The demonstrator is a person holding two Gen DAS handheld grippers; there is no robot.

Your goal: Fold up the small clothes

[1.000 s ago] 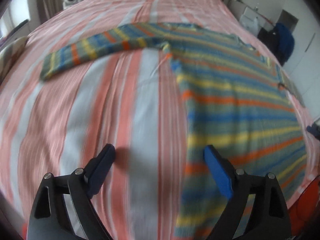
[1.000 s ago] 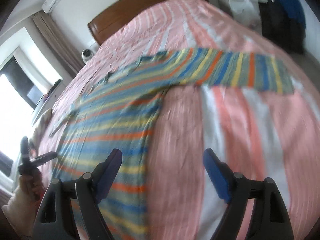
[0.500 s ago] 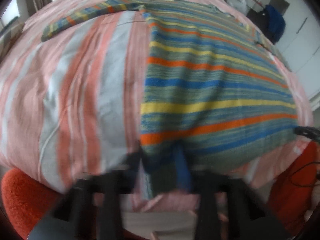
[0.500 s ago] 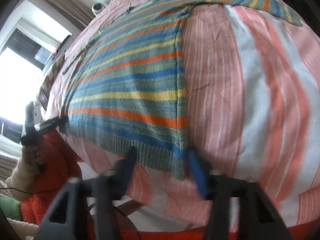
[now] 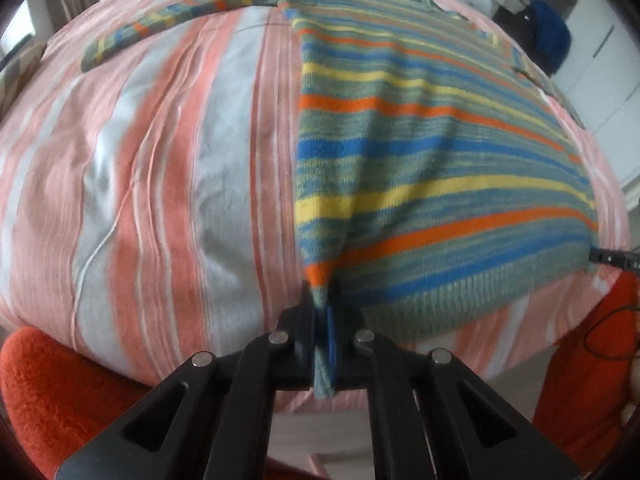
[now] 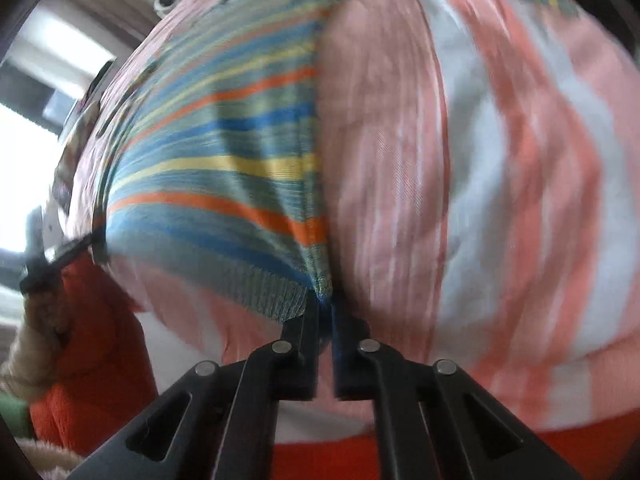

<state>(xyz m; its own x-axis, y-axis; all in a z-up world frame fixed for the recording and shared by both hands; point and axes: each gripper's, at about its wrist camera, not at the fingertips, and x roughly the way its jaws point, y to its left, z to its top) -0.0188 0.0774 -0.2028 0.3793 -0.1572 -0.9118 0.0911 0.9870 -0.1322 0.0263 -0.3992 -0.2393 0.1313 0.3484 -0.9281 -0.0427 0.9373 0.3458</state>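
Striped sweater (image 5: 420, 152): lies flat and unfolded on the bed (image 5: 168, 152), one sleeve (image 5: 180, 16) spread out; no fold made yet, whole task remaining. Left gripper (image 5: 322, 312) and right gripper (image 6: 325, 308): jaws closed, each pinching a bottom hem corner. Containers: none in view.

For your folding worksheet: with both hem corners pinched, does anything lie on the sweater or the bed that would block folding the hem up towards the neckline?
Nothing visible does. The striped sweater lies flat on the striped bedspread, with nothing on top of it.
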